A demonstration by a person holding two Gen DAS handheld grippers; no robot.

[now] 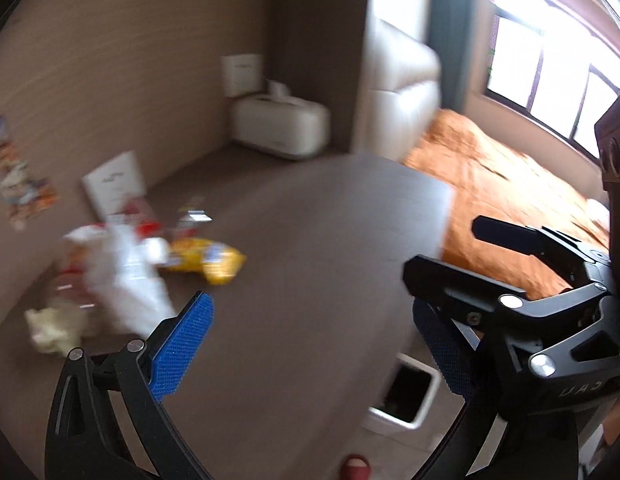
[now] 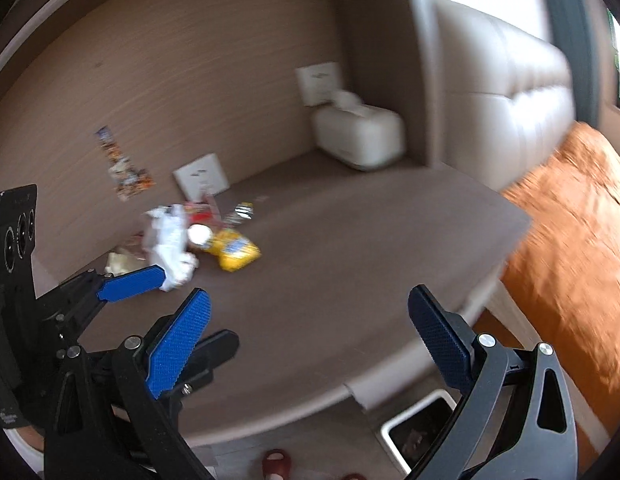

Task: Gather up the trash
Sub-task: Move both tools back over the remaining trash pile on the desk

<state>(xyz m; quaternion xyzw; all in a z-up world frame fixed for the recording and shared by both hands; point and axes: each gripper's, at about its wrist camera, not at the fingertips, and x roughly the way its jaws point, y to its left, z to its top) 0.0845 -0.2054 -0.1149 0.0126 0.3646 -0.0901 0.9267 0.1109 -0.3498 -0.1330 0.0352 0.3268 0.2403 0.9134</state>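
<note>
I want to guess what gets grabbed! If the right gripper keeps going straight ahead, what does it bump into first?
Probably the bare brown tabletop, just right of the yellow snack bag. The right gripper is open and empty. The blur makes depth hard to judge.

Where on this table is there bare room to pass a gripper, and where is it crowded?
Bare: the table's wide middle and right side, from the yellow snack bag to the rounded front edge and the tissue box in the corner. Crowded: the left, where wrappers and the crumpled white paper pile beside the wall.
</note>
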